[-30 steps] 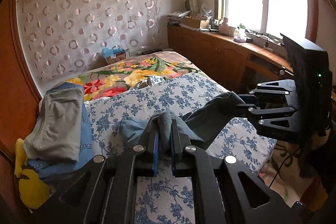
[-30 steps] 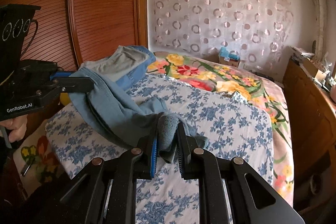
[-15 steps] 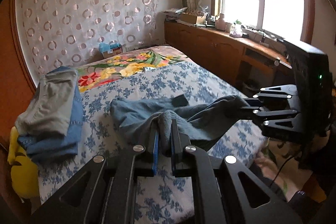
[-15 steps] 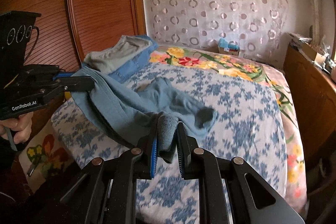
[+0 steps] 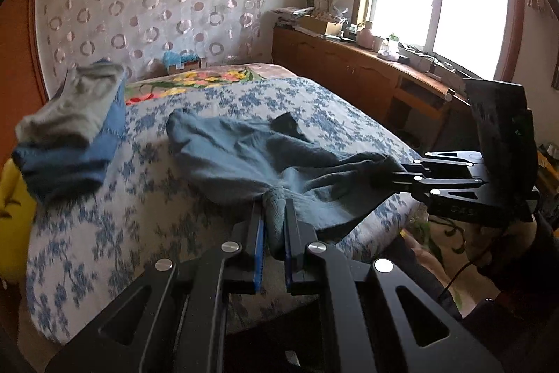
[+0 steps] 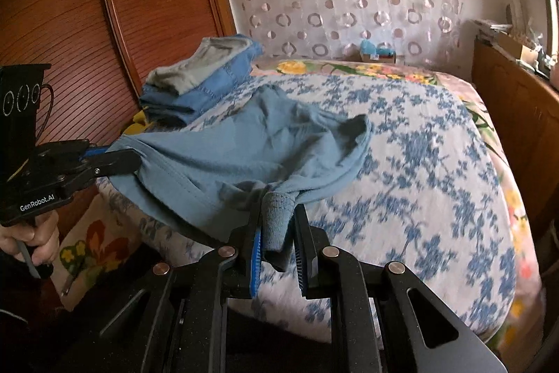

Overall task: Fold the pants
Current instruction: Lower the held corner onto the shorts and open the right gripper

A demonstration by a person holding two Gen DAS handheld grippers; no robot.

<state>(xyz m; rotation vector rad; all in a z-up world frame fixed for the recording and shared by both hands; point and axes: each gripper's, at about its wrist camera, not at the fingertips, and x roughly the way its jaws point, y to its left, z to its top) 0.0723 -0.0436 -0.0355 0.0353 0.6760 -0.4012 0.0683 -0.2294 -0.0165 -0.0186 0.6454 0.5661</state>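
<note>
Blue-grey pants (image 5: 244, 156) lie spread over the near end of the bed, legs pointing away; they also show in the right wrist view (image 6: 251, 142). My left gripper (image 5: 274, 208) is shut on one corner of the waistband at the bed's front edge; it also shows in the right wrist view (image 6: 125, 158). My right gripper (image 6: 277, 212) is shut on the other waistband corner, and also shows in the left wrist view (image 5: 398, 173). The waistband hangs stretched between them, just off the bed edge.
The bed (image 5: 104, 233) has a blue floral cover (image 6: 436, 180). A stack of folded clothes (image 5: 73, 128) sits at its left side, also in the right wrist view (image 6: 206, 79), beside a wooden wardrobe (image 6: 104, 23). A wooden cabinet (image 5: 349, 72) under the window runs along the right.
Both grippers pulled back toward the foot of the bed with the waistband. The pants went from bunched to drawn out flat over the cover.
</note>
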